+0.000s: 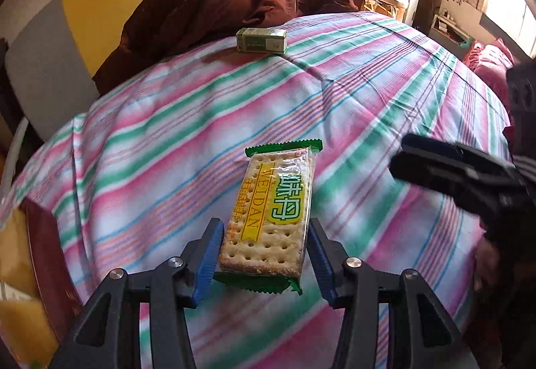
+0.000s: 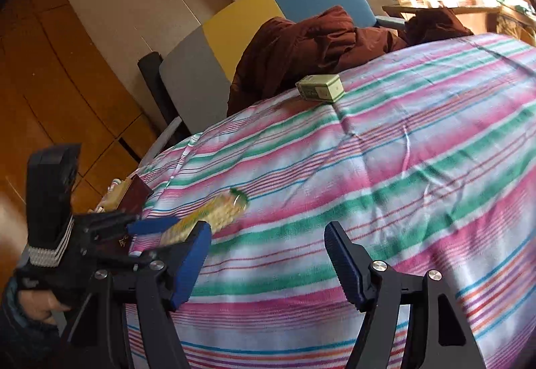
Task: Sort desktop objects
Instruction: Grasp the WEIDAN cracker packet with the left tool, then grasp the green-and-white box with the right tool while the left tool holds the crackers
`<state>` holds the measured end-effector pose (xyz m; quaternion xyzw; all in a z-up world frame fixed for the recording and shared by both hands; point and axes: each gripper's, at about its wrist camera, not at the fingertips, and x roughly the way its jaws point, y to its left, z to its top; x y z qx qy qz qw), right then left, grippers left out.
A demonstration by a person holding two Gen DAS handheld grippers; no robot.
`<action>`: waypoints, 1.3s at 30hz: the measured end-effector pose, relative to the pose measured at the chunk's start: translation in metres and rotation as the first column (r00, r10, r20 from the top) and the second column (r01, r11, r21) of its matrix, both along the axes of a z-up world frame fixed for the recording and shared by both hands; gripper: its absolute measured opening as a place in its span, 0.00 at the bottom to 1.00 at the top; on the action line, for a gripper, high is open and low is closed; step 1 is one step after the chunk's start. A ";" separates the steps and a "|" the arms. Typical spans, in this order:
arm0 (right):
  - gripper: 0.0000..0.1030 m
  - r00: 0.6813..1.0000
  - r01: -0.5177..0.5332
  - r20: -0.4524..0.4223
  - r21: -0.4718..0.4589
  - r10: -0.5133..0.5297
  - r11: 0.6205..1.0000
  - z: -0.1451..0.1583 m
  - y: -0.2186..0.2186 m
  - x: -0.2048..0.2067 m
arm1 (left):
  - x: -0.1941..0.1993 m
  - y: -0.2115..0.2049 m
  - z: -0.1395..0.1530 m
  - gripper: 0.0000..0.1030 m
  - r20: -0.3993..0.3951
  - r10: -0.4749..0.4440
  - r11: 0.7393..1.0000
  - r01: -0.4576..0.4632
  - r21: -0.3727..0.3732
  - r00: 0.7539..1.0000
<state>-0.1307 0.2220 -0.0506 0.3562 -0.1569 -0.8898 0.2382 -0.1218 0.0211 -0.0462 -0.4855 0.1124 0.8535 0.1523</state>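
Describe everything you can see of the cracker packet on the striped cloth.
The cracker packet is a clear plastic wrapper with green crimped ends and a yellow-green label reading WEIDAN, showing pale, dotted crackers. It lies flat on the striped cloth, its near end between the left tool's open blue fingers, with a gap showing at the right finger.

The right gripper (image 2: 268,258) hangs spread wide over the striped cloth (image 2: 402,174). At ten o'clock the left gripper (image 2: 157,228) straddles a blurred cracker packet (image 2: 217,215); a green box (image 2: 320,87) lies at twelve o'clock.
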 end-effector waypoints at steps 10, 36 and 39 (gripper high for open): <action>0.60 0.999 -0.022 -0.020 0.307 0.029 0.952 0.026 -0.028 -0.114 | 0.028 -0.011 -0.019 0.50 -0.048 0.085 0.994 -0.081 0.076 0.995; 0.68 0.989 -0.137 0.020 0.519 0.149 0.844 0.008 -0.066 -0.242 | 0.023 -0.020 -0.027 0.58 -0.079 0.130 0.969 -0.110 0.223 0.988; 0.65 0.988 -0.138 0.021 0.542 0.151 0.829 0.003 -0.073 -0.247 | 0.023 -0.019 -0.027 0.60 -0.078 0.132 0.968 -0.112 0.225 0.988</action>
